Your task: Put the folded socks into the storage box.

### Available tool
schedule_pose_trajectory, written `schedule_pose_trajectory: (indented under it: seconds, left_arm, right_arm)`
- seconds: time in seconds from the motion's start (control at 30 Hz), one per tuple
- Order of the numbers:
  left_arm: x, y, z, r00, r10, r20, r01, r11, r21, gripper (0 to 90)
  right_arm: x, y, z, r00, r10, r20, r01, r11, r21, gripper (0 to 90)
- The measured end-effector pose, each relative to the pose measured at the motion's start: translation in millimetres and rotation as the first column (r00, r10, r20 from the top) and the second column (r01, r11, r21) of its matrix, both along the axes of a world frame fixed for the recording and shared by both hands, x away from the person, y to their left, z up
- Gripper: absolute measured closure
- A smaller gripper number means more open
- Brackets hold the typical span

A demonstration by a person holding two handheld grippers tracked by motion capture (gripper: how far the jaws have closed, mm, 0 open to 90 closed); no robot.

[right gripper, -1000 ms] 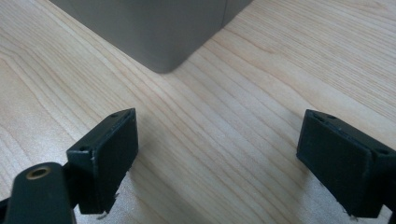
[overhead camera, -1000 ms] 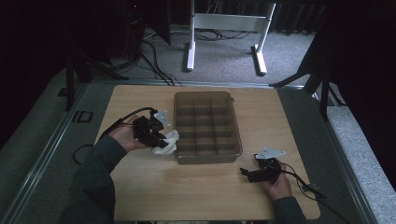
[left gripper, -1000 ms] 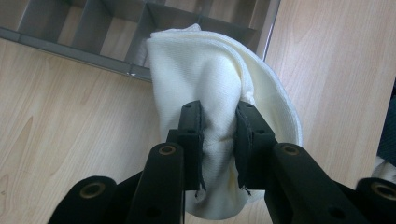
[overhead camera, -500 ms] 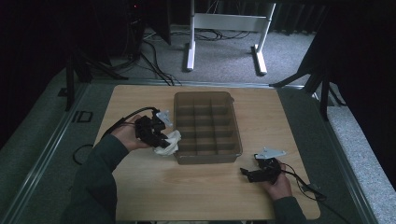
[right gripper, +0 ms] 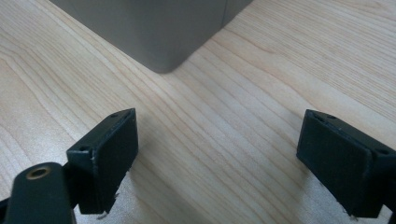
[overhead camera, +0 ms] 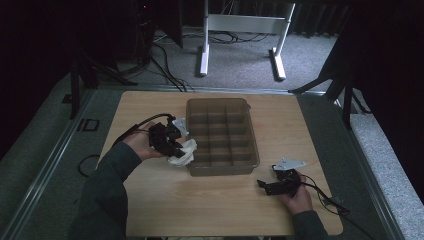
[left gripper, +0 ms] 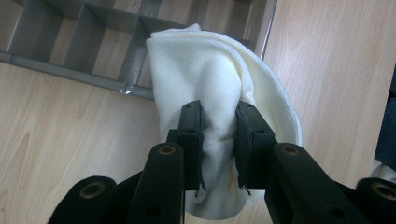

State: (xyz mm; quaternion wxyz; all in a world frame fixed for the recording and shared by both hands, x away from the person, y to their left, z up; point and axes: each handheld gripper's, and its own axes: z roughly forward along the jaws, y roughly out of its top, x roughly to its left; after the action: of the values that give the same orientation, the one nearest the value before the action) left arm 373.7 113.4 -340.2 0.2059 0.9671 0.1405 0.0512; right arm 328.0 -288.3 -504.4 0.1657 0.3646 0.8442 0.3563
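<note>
High view puts our left gripper (overhead camera: pixel 172 145) at the left edge of the grey divided tray (overhead camera: pixel 252 150), near that tray's front left corner, with a white cloth (overhead camera: pixel 182 152) bunched between its jaws. Left gripper view confirms the hold: both jaws are pinched tight on a fold of the cloth (left gripper: pixel 219 93), which bulges out above them and hangs over the tray's rim (left gripper: pixel 70 70). Our right gripper (overhead camera: pixel 280 185) rests near the desk's front right corner, jaws spread wide with nothing between them, facing the tray's rounded corner (right gripper: pixel 163 51).

We judge the step to be placing the cloth into a compartment (which one we cannot tell). To do it well, we should lift the bundle clear of the rim, centre it over one cell, lower, then release.
</note>
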Motion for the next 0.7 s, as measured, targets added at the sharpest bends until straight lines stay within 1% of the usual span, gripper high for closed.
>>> schedule_pose_trajectory:
  seconds: [0.3,0.43,0.7]
  left_arm:
    - [1.6,-9.1,1.8,0.9999,-0.015,0.002,0.015,0.9999,0.003,74.6]
    - [3.2,-14.4,-0.6,0.9997,-0.023,-0.003,0.023,0.9997,0.009,74.6]
    - [7.0,-25.0,-1.5,0.9994,-0.035,0.001,0.035,0.9994,-0.003,74.6]
  right_arm:
    - [0.0,0.0,0.0,1.0,0.0,0.0,0.0,1.0,0.0,12.2]
    - [0.0,0.0,0.0,1.0,0.0,0.0,0.0,1.0,0.0,12.2]
    - [0.0,0.0,0.0,1.0,0.0,0.0,0.0,1.0,0.0,12.2]
